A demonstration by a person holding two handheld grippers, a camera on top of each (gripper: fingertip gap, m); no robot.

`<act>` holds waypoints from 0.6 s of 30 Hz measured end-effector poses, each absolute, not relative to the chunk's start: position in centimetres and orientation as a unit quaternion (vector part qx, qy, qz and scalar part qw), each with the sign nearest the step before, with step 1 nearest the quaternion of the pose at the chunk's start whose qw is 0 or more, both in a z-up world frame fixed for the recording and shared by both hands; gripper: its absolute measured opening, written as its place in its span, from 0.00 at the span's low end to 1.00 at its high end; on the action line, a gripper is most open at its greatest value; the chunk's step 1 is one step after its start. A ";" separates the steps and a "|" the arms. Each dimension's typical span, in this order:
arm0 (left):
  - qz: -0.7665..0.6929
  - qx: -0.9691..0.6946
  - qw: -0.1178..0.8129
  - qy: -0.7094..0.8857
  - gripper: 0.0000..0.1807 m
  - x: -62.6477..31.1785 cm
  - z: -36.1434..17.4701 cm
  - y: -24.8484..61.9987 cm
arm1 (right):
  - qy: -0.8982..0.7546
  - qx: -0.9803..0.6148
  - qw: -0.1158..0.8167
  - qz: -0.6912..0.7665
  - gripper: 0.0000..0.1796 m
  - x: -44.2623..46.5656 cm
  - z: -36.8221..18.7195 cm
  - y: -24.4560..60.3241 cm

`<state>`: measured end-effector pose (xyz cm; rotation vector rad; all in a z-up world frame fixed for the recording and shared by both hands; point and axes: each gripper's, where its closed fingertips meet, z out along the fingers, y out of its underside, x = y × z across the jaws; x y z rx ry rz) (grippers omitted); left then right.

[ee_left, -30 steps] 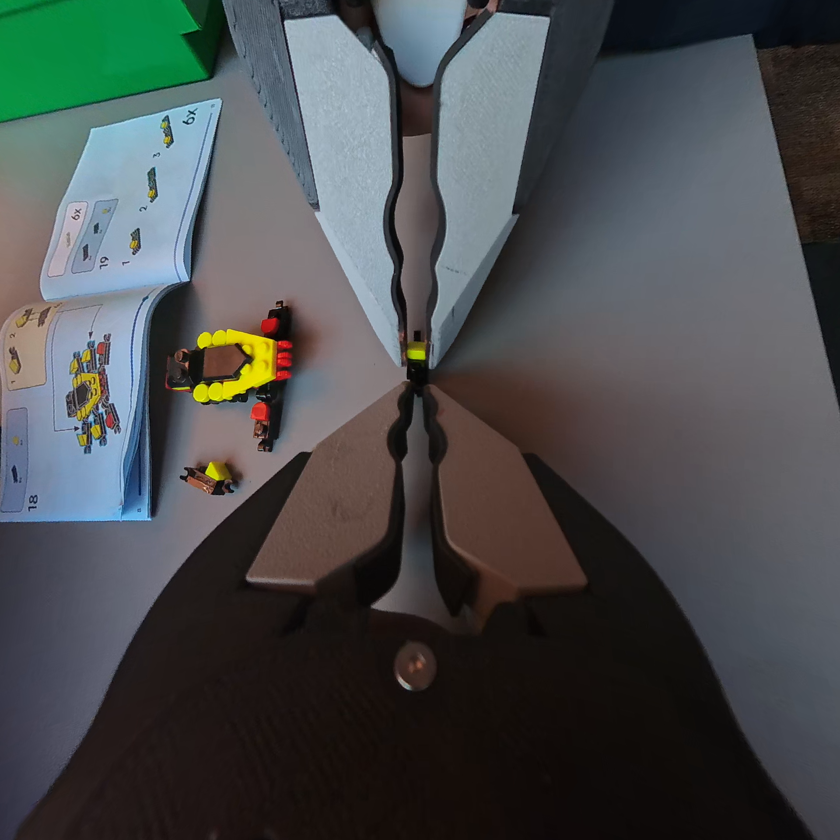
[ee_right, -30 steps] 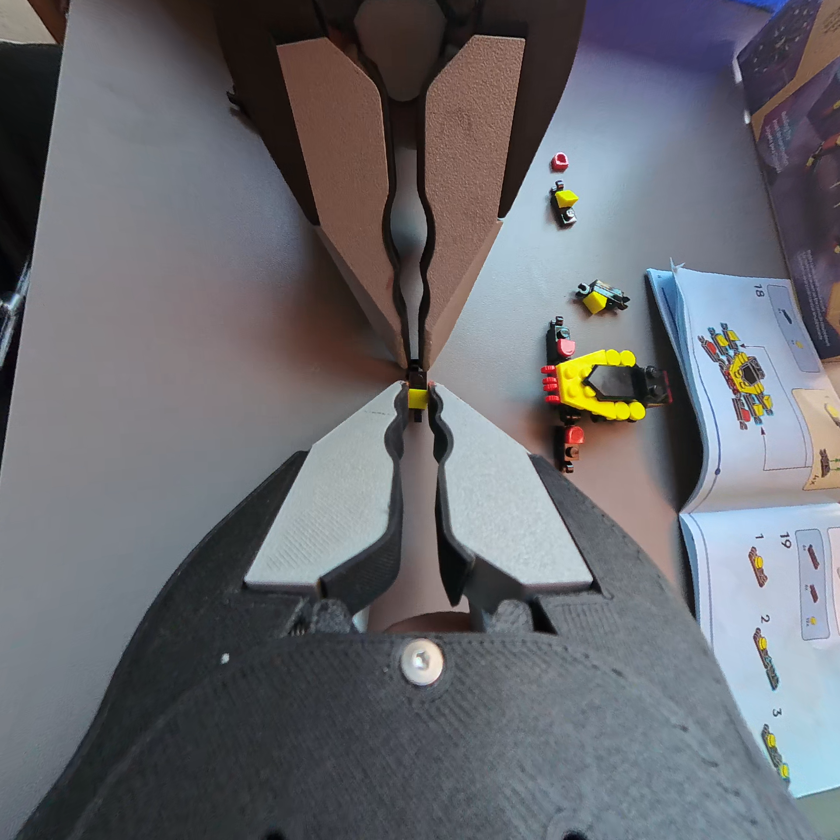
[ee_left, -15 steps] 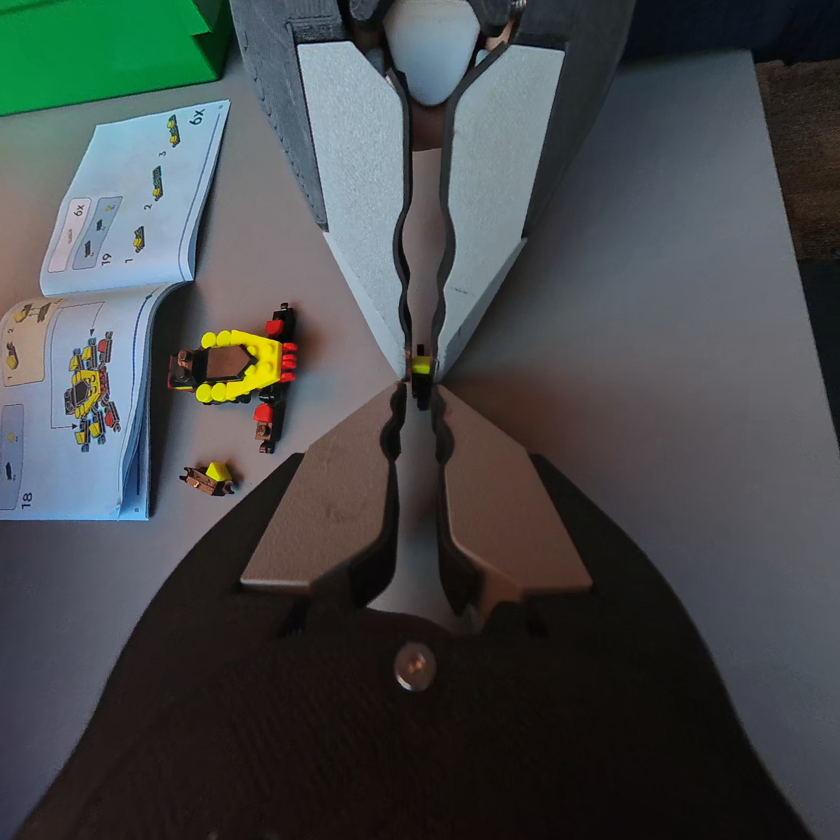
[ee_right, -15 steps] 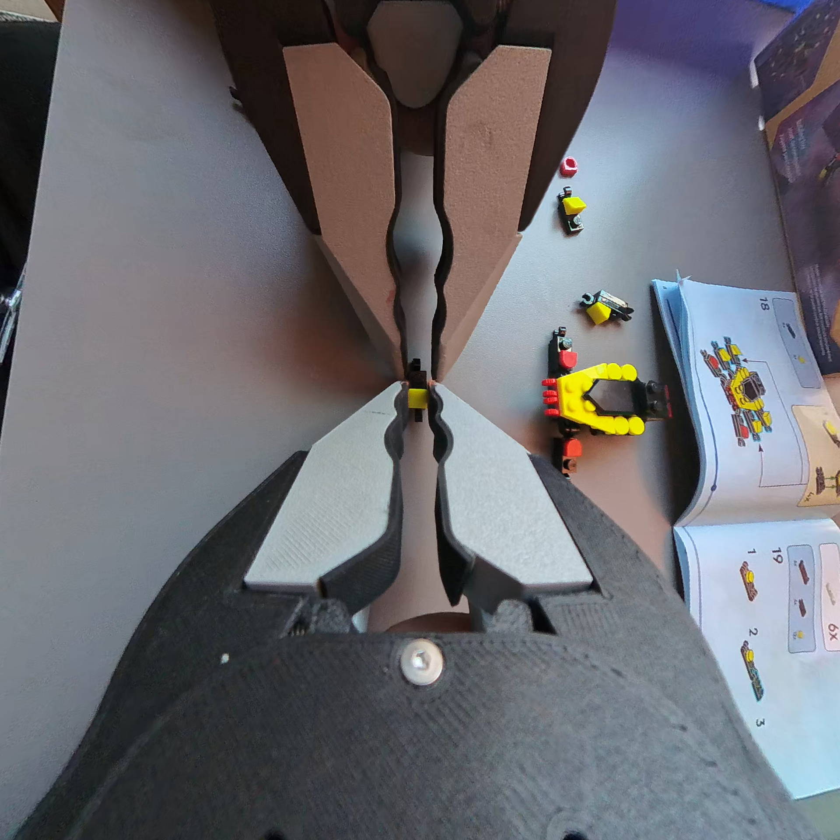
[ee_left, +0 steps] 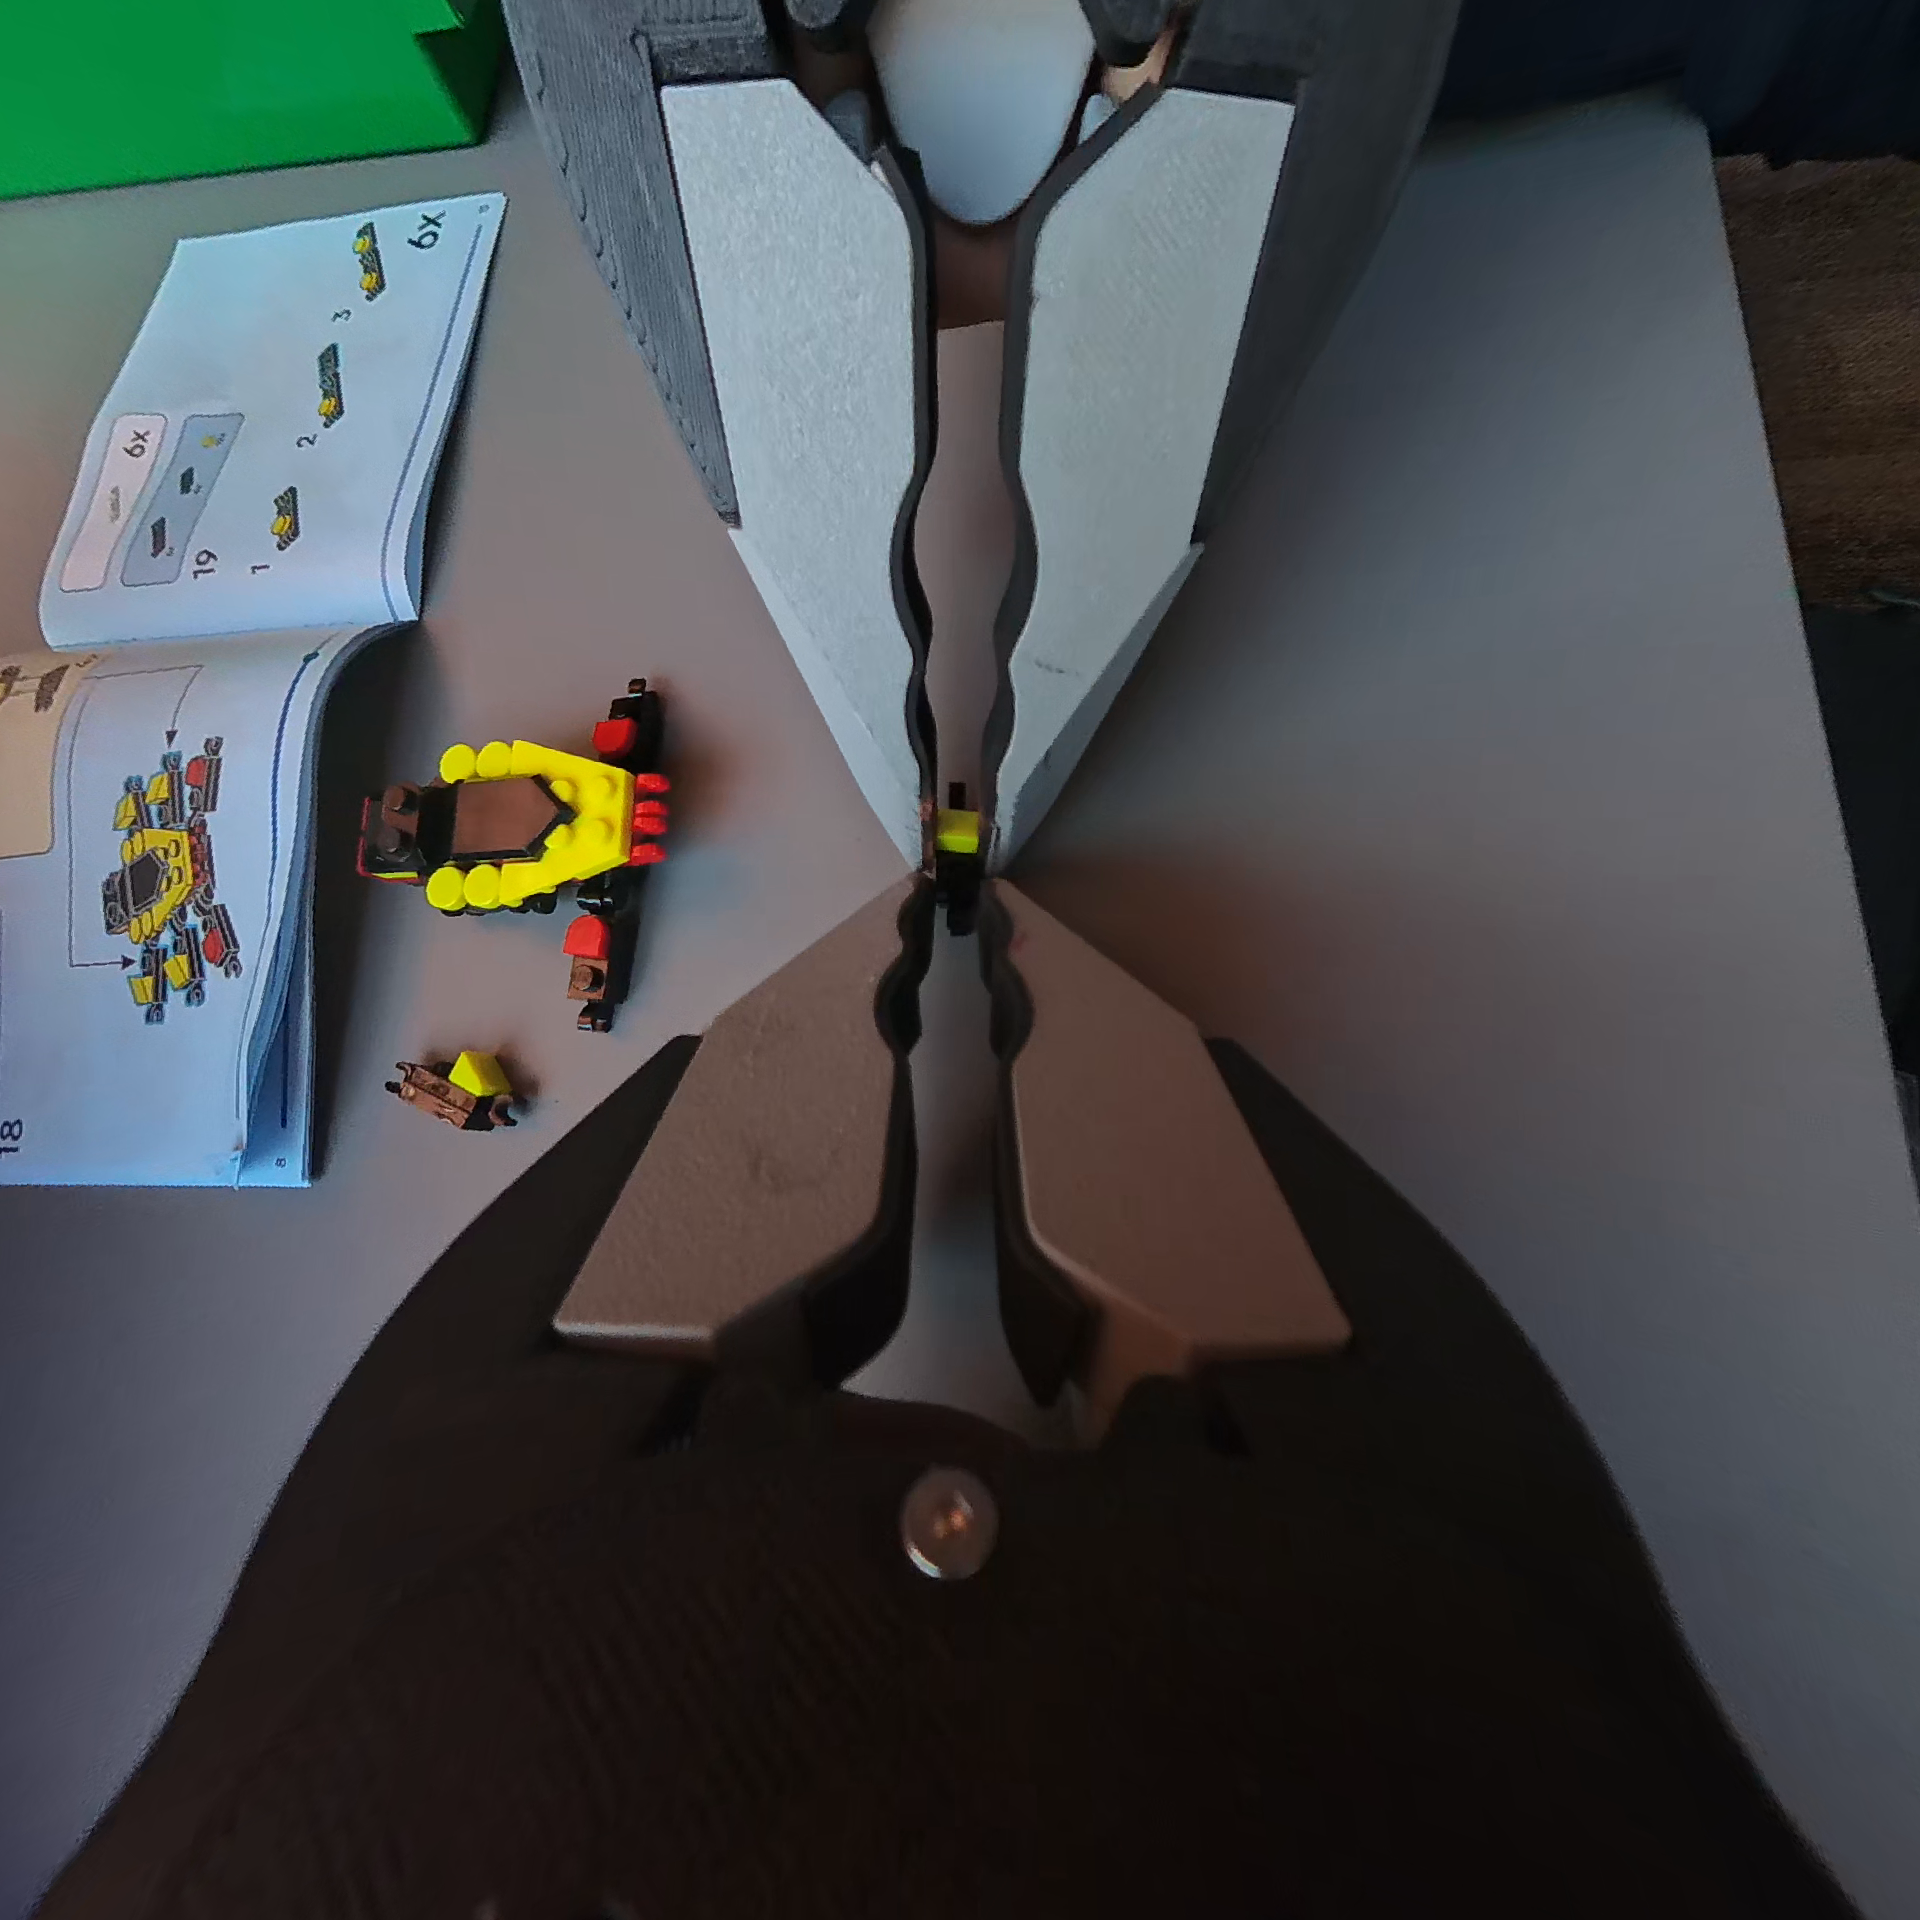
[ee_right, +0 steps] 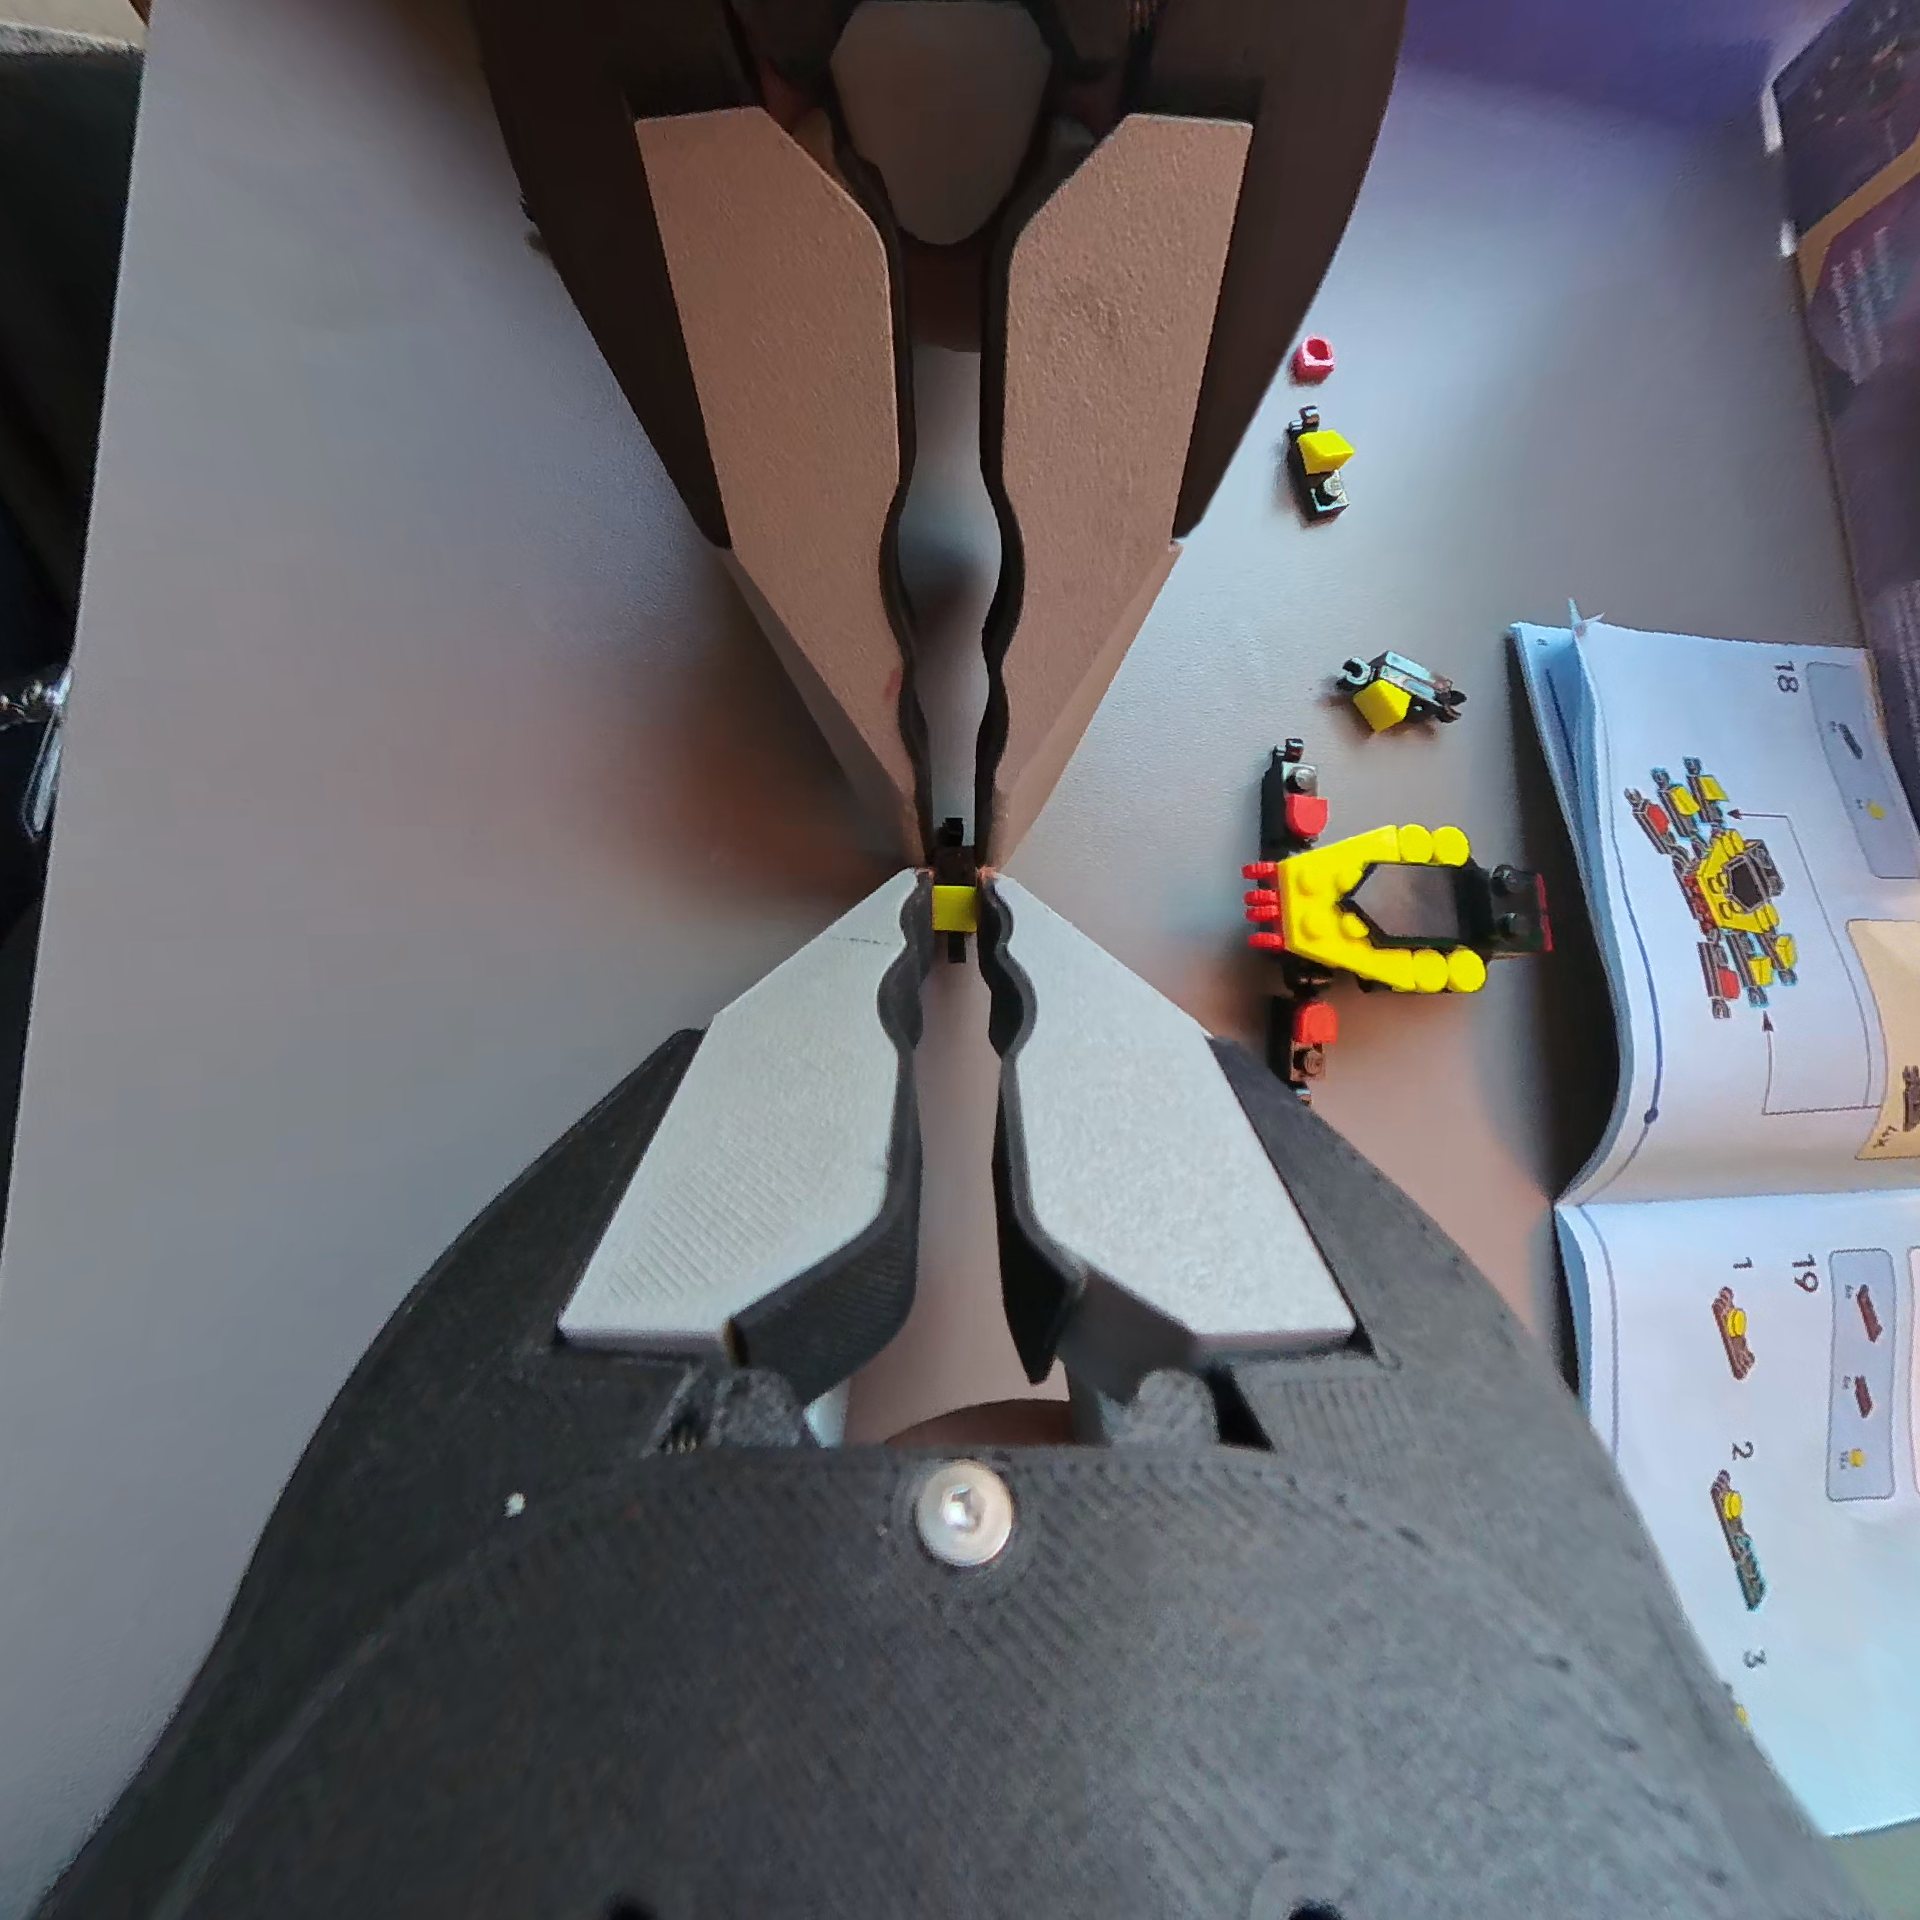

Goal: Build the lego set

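**Two grippers, one tiny leg piece**

Grey table (ee_left: pixel 1455 935) fills the left wrist view. At the bottom is the left gripper (ee_left: pixel 954 904), brown and dark, and its tips are pinched on the black end of a small leg piece (ee_left: pixel 957 831). The right gripper (ee_left: pixel 956 821) comes in from the top, tip to tip with it, and squeezes the yellow part of the same piece. Off to the left, well apart, lies the yellow body (ee_left: pixel 520 831) with red bits. A finished leg (ee_left: pixel 457 1086) sits just below it. The open booklet (ee_left: pixel 156 883) is beside them, and a green box (ee_left: pixel 208 83) is in the far corner.

Grey table again in the right wrist view. The right gripper (ee_right: pixel 956 909) at the bottom is closed on the leg piece (ee_right: pixel 954 902) by its yellow brick. The left gripper (ee_right: pixel 951 847) holds the black end from the top. The body (ee_right: pixel 1382 909) is to the right, with two made legs (ee_right: pixel 1397 696) and a loose red stud (ee_right: pixel 1314 356) beyond it, and the booklet (ee_right: pixel 1714 935) past those.

I think the step is pressing the yellow brick onto the black part to make one more leg. Next comes a straight, firm push together. Then one gripper must let go, or the piece may twist or pop out.
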<state>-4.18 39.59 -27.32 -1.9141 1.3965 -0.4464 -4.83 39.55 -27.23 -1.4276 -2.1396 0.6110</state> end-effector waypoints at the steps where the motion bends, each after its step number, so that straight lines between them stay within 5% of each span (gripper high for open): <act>1: -0.177 -0.743 0.355 0.539 0.03 -4.2 -27.3 39.6 | -0.786 -0.523 0.244 0.223 0.04 -4.9 -27.2 39.5; 18: -0.189 -0.746 0.355 0.531 0.03 -4.3 -27.1 39.5 | -0.784 -0.523 0.245 0.227 0.04 -4.9 -27.3 39.5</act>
